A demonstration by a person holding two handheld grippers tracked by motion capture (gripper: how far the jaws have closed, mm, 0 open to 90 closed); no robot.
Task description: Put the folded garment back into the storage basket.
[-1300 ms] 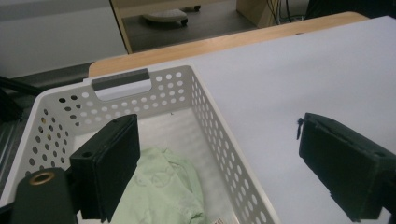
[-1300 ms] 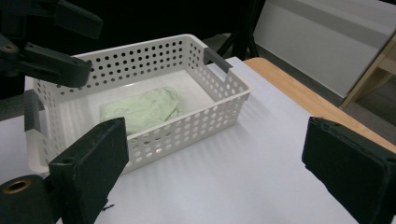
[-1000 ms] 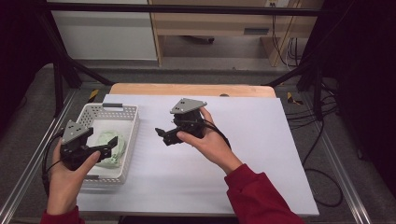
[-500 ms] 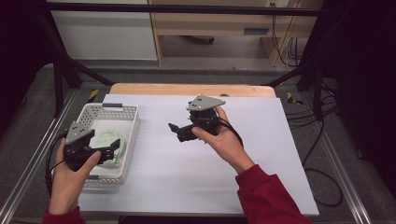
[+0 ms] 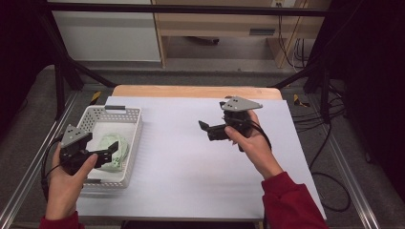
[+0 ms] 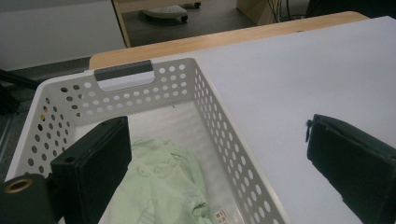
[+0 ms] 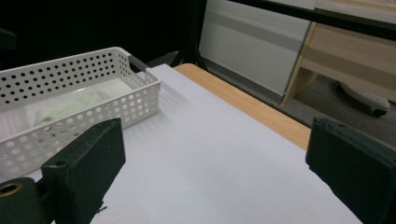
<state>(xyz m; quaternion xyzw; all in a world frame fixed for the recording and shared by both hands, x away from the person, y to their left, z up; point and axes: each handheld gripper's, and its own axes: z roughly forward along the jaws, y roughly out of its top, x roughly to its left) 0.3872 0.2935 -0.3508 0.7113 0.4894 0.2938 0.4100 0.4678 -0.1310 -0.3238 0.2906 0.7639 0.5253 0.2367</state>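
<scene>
White table [image 5: 191,181] fills my high view, with the perforated basket [image 5: 136,125] at its left edge. From above I see the green cloth [image 5: 112,151] lying inside it, under my left gripper [image 5: 111,149]. Its own view shows wide jaws straddling the basket wall and a small label on the cloth. My right gripper [image 5: 204,127] hovers mid-table, jaws wide, empty.

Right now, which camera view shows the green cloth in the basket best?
The left gripper view: the pale green cloth lies close, folds visible, inside the white basket. The high view shows it small; the right gripper view shows it through the perforated wall.
</scene>
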